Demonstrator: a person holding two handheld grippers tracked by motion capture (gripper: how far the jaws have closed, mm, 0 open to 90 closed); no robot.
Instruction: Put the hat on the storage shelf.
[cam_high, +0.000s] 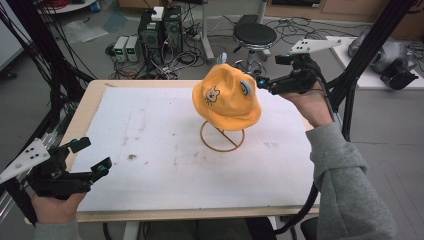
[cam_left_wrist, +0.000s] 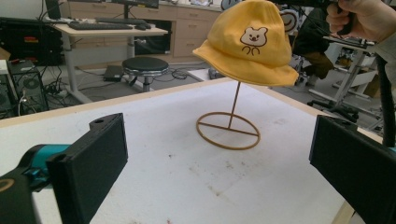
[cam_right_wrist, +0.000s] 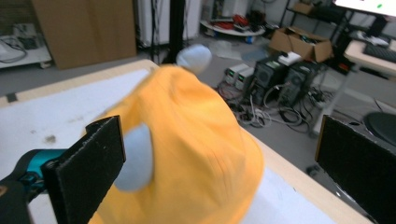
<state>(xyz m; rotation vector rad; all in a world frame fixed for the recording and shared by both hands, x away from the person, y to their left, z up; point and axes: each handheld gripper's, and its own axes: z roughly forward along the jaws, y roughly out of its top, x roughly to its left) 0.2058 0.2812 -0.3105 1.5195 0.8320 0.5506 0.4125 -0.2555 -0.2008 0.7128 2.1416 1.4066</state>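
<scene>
White-covered table, cluttered lab floor behind, and the yellow hat sits on its wire stand mid-table. Right gripper is just beside the crown, jaws wide, gripping nothing; left gripper, also released, waits well clear. Hanging looks done.

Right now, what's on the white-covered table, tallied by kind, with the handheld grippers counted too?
Yellow bear hat: 1
Wire hat stand: 1
Handheld grippers: 2, left gripper and right gripper, both with jaws open
Total: 4
</scene>
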